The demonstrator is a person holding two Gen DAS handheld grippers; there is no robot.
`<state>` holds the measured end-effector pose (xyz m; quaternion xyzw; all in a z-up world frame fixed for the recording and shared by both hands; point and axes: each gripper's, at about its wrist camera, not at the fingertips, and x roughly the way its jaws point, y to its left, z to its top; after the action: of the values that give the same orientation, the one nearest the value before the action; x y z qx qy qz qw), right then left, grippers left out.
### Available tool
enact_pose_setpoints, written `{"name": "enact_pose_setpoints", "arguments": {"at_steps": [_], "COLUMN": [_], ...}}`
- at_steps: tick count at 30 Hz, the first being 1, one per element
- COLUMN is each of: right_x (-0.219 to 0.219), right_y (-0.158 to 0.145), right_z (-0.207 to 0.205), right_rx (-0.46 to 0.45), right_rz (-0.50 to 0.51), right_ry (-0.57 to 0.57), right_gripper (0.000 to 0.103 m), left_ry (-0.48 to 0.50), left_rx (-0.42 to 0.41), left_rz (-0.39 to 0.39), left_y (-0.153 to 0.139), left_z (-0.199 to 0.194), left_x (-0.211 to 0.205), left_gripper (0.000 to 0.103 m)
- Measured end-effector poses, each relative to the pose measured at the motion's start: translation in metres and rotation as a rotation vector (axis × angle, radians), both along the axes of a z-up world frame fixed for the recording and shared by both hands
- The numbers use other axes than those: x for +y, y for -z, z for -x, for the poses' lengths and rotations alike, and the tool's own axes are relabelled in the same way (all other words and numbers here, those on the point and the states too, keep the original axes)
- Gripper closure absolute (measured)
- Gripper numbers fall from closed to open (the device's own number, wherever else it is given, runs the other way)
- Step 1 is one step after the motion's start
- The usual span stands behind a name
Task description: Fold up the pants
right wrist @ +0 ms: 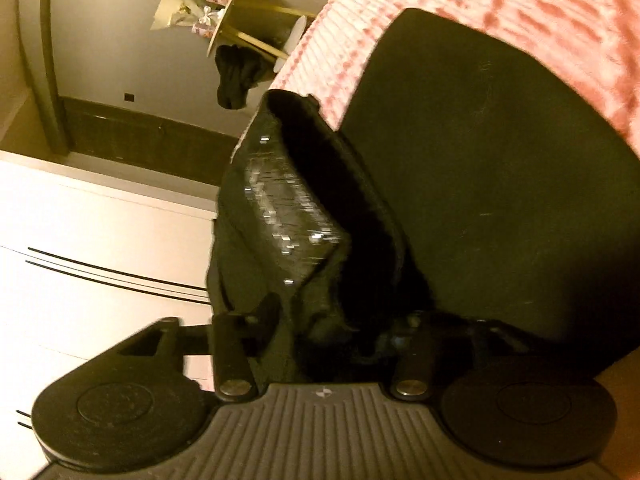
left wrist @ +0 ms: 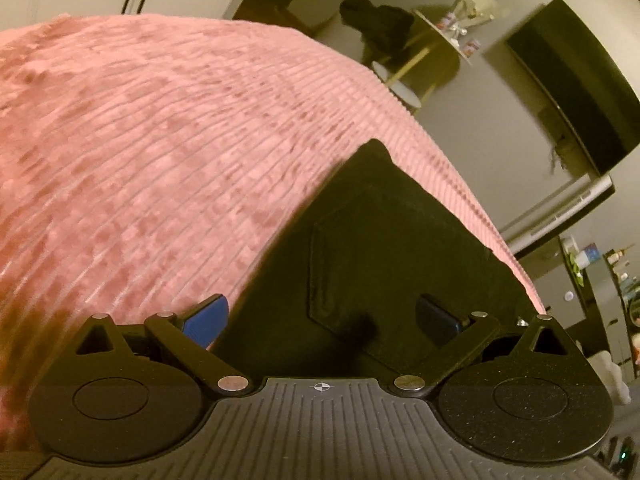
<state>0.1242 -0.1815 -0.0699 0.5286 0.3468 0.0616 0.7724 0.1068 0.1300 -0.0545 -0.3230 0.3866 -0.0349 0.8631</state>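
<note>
Pants (left wrist: 380, 240): left hand-held gripper (left wrist: 320, 316) gapes over the pocket; right hand-held gripper's (right wrist: 324, 320) grip unclear, waistband visible.

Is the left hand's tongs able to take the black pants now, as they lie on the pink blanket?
Probably yes. The left tongs stand open with the black pants directly between the blue fingertips. Nothing lies in the way on the pink blanket.

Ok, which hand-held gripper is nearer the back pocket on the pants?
Left. The left hand-held gripper has the back pocket just ahead between its open fingers; the right hand-held gripper sits at the waistband, no pocket in its view.
</note>
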Motion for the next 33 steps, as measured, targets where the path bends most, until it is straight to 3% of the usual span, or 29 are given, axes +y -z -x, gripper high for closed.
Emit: {"name": "enact_pose_setpoints", "arguments": {"at_steps": [1, 2, 6, 8, 13, 15, 19, 22, 25, 26, 28, 31, 33], "right_x": [0.005, 0.011, 0.035, 0.042, 0.028, 0.018, 0.001, 0.001, -0.009, -0.015, -0.025, -0.029, -0.02], "right_y": [-0.007, -0.015, -0.059, -0.081, -0.118, -0.122, -0.108, -0.088, -0.073, -0.071, -0.077, -0.096, -0.108], "right_z": [-0.004, -0.006, -0.002, 0.005, 0.031, 0.04, 0.054, 0.051, 0.056, 0.056, 0.074, 0.085, 0.082], "right_rx": [0.006, 0.009, -0.065, -0.131, -0.234, -0.24, -0.152, -0.067, 0.034, 0.058, 0.062, -0.013, -0.071], "right_rz": [0.043, 0.101, 0.362, 0.412, 0.506, 0.588, 0.718, 0.776, 0.732, 0.7, 0.684, 0.729, 0.804], "right_ry": [-0.014, -0.026, -0.048, -0.044, 0.038, 0.058, 0.086, 0.036, 0.067, 0.108, 0.186, 0.235, 0.204], "right_gripper": [0.051, 0.071, 0.076, 0.077, 0.078, 0.078, 0.078, 0.076, 0.055, 0.042, 0.041, 0.043, 0.057], "left_ry": [-0.005, -0.015, -0.046, -0.052, -0.061, -0.055, -0.025, 0.0, 0.034, 0.05, 0.081, 0.139, 0.192], "left_rx": [-0.001, -0.006, -0.027, -0.03, -0.045, -0.045, -0.049, -0.04, -0.014, -0.012, -0.023, -0.05, -0.076], "left_rz": [0.007, 0.012, 0.036, 0.043, 0.051, 0.047, 0.018, -0.006, -0.05, -0.062, -0.093, -0.156, -0.203], "left_y": [0.0, 0.0, -0.002, -0.003, -0.006, -0.007, -0.009, -0.011, -0.013, -0.013, -0.016, -0.025, -0.032], "left_z": [0.0, 0.001, 0.007, 0.008, 0.013, 0.012, 0.011, 0.009, 0.006, 0.006, 0.007, 0.006, 0.002], "left_x": [0.001, 0.003, 0.008, 0.01, 0.013, 0.012, 0.006, 0.001, -0.006, -0.009, -0.015, -0.03, -0.045], "left_gripper": [0.001, 0.001, 0.001, 0.001, 0.001, 0.001, 0.001, 0.001, 0.001, 0.001, 0.001, 0.001, 0.001]}}
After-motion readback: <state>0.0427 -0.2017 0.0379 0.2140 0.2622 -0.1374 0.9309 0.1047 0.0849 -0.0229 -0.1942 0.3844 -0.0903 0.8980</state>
